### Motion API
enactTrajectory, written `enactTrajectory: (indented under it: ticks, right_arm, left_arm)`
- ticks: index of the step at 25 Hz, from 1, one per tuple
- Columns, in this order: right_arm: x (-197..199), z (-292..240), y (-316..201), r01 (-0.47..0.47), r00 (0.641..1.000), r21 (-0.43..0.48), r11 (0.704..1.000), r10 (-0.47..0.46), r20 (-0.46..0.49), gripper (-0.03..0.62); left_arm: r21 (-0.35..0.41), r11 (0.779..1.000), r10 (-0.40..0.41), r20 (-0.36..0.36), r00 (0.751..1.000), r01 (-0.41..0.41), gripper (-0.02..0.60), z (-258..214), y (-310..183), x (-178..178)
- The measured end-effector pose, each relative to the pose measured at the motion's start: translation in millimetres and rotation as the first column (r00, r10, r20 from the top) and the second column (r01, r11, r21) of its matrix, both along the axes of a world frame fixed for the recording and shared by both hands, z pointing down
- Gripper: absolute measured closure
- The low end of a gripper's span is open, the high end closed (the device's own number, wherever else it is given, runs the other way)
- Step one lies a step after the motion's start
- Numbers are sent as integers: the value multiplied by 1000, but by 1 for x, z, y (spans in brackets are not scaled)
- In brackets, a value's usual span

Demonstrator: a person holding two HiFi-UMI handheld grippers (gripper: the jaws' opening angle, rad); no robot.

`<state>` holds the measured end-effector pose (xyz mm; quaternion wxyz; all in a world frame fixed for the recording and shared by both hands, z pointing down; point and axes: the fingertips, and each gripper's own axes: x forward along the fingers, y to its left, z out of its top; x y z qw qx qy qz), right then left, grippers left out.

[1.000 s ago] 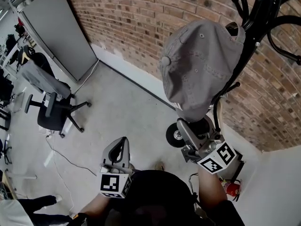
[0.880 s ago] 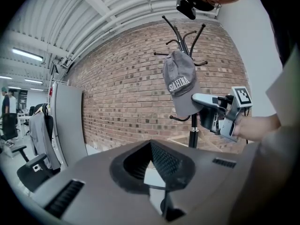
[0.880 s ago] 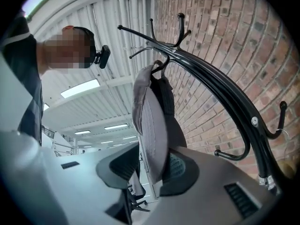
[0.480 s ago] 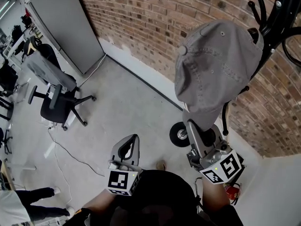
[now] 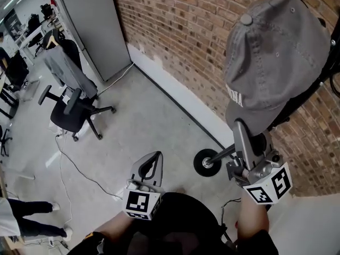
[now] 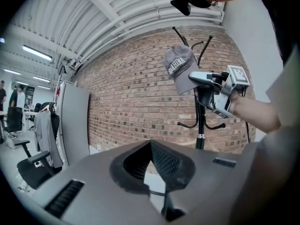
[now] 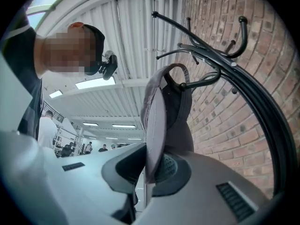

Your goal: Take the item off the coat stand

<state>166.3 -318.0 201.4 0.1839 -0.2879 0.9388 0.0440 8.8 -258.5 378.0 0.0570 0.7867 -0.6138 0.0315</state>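
Two grippers | right gripper [image 5: 239, 129] tilts upward, jaws just closing, clamped on cap [image 5: 276, 52] brim | left gripper [image 5: 155, 157] level, jaws together, empty | brick wall [image 5: 180, 31], concrete floor [image 5: 143, 126]

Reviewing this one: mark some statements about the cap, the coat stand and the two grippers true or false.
1. The right gripper grips the brim of the grey cap. True; its jaws have just been closing, and the brim is between them.
2. The left gripper holds the cap too. False: its jaws are together on nothing, apart from the cap.
3. The coat stand stands before a brick wall. True.
4. The office chair lies tipped over. False: it stands upright on its wheels.
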Motion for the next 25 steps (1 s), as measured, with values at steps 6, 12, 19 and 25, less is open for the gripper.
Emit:
enactTrajectory:
  ticks: [6,12,19,25]
  right_arm:
    - [-56,-24,2,66,998,18,998,-66,12,560]
    - [-112,6,30,153,985,-134,979,-141,96,560]
    - [-156,63,72,123,986,-327,937,-79,146,560]
    - [-188,125,118,15,993,-500,866,45,109,560]
  left_arm:
    - [12,998,-54,-26,998,55,557,-3,8,-46]
    - [-18,997,-80,-35,996,79,557,-6,15,-107]
    - [-17,1000,5,-51,999,-6,557,-2,15,-152]
    - [-27,983,176,-113,978,-180,557,14,25,-165]
